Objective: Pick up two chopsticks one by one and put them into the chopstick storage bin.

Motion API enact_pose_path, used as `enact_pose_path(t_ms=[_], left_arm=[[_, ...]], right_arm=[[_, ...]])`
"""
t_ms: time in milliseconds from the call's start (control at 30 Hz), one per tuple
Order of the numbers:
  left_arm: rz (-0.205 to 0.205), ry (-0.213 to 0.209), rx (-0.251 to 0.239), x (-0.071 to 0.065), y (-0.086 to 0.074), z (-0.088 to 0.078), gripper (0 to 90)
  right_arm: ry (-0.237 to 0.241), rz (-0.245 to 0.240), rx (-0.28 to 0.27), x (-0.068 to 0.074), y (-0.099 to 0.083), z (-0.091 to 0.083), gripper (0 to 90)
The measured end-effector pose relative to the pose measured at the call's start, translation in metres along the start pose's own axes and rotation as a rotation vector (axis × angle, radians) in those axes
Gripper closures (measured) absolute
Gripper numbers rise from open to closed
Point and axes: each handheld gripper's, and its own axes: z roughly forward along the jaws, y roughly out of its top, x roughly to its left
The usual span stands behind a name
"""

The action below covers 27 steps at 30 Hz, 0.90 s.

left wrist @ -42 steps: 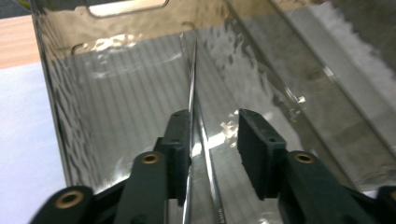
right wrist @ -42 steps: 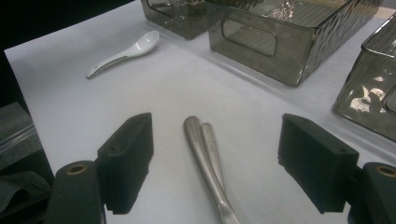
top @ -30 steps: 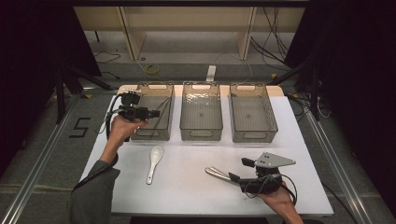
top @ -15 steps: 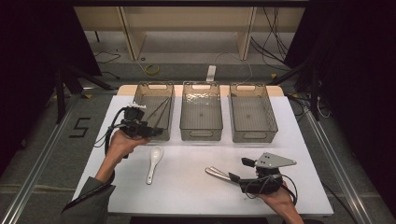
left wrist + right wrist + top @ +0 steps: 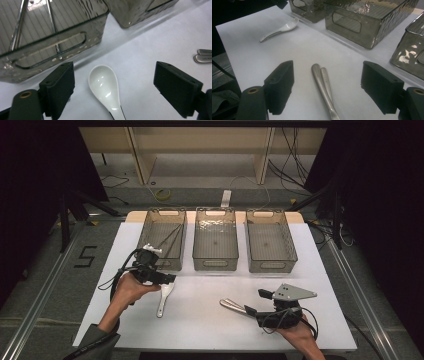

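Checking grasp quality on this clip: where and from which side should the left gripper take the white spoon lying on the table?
Grip the white spoon at the neck, where the bowl narrows into the handle. It lies flat, bowl toward the left bin, so come straight down with the open left gripper straddling its width; the bowl looks too broad and rounded to hold securely.

Left gripper just opened wide — right gripper gapes too.
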Motion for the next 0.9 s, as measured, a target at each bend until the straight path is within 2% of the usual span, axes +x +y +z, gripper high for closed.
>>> enact_pose_path(t_ms=[100, 233, 533, 700, 900], left_arm=[[-0.010, -0.007, 0.002, -0.001, -0.004, 0.001, 15.9], [-0.001, -0.011, 0.004, -0.003, -0.009, 0.002, 15.8], [-0.002, 0.001, 0.035, -0.006, -0.021, 0.005, 15.8], [0.000, 0.015, 0.034, -0.007, -0.024, 0.005, 15.8], [0.023, 0.027, 0.075, -0.010, -0.028, 0.008, 16.4]], right_arm=[[-0.002, -0.002, 0.000, 0.000, 0.000, 0.000, 27.5], [0.000, 0.005, -0.008, -0.002, 0.000, -0.001, 27.4], [0.001, 0.009, -0.013, -0.003, 0.000, -0.002, 26.5], [0.003, 0.008, -0.011, -0.003, -0.001, -0.002, 26.4], [-0.001, 0.014, -0.008, -0.003, -0.001, -0.002, 26.4]])
